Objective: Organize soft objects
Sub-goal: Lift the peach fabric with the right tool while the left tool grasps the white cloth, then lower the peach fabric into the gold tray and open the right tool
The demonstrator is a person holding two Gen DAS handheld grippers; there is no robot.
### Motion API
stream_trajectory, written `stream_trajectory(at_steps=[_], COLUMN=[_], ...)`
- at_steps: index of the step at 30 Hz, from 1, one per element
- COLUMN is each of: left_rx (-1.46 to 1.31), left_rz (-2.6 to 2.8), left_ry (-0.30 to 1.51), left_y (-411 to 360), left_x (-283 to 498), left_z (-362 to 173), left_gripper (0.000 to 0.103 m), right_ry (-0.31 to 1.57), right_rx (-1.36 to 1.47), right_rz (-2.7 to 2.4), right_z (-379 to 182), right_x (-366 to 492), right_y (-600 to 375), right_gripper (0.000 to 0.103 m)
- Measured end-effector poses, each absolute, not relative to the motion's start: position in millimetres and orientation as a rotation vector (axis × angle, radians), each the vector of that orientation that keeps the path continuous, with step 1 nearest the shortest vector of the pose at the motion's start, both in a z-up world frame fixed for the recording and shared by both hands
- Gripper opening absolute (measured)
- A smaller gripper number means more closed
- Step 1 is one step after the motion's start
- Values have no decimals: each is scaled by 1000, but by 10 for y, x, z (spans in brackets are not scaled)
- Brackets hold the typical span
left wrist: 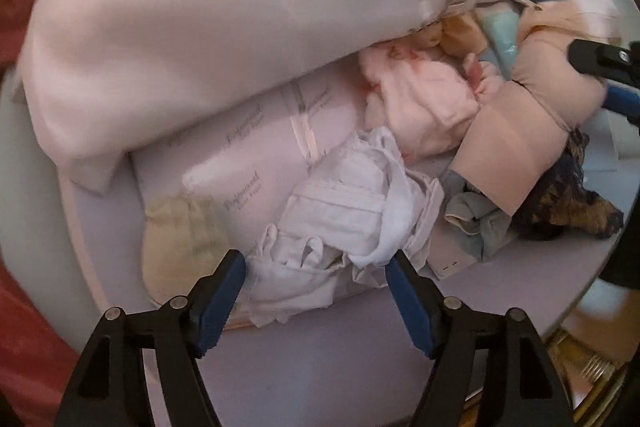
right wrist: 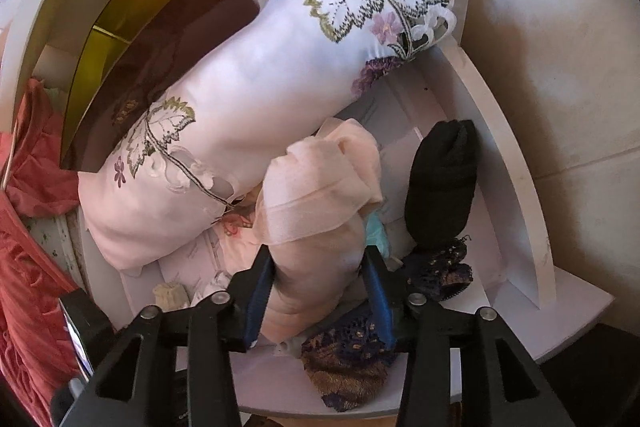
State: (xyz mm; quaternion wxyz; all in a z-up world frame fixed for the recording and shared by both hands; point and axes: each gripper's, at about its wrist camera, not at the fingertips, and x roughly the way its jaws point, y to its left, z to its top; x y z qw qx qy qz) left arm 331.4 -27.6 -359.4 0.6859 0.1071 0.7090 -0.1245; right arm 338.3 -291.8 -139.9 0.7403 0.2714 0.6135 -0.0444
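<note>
My left claw (left wrist: 316, 267) hangs released, jaws wide either side of a crumpled white garment (left wrist: 344, 211) lying in the drawer (right wrist: 520, 211). My right claw (right wrist: 320, 291) grasps a peach bundle (right wrist: 316, 259) beside the embroidered pillow (right wrist: 260, 99), seemingly steadying it for sorting.

The pillow (right wrist: 256, 99) hides the drawer (right wrist: 516, 187) behind the right gripper (right wrist: 320, 267); its far end is cut off and blurred.

Both wrist views close, facing down (sharing peach roll (left wrist: 532, 115))
</note>
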Motion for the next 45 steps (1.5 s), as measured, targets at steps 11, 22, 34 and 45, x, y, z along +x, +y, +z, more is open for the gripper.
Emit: stream_trajectory(at_steps=[11,22,34,45], left_rx=[106,97,83,74], left_rz=[-203,-166,-135,-126], left_ry=[1635,1638,1632,1625], left_y=[123,93,172,163], left_x=[3287,3222,3181,3184], left_z=[-3761,-3842,-3941,-3839], left_gripper=[33,29,28,28], right_ry=[1334,1261,1065,909], right_rx=[507,519,667,954], right_rz=[-53,-26,111,105], right_z=[-1412,-1015,-207,-23], right_x=[3466,3298,3418,4373], right_y=[-2740,-2759,-2760,-2812], right_gripper=[38,34,34,34])
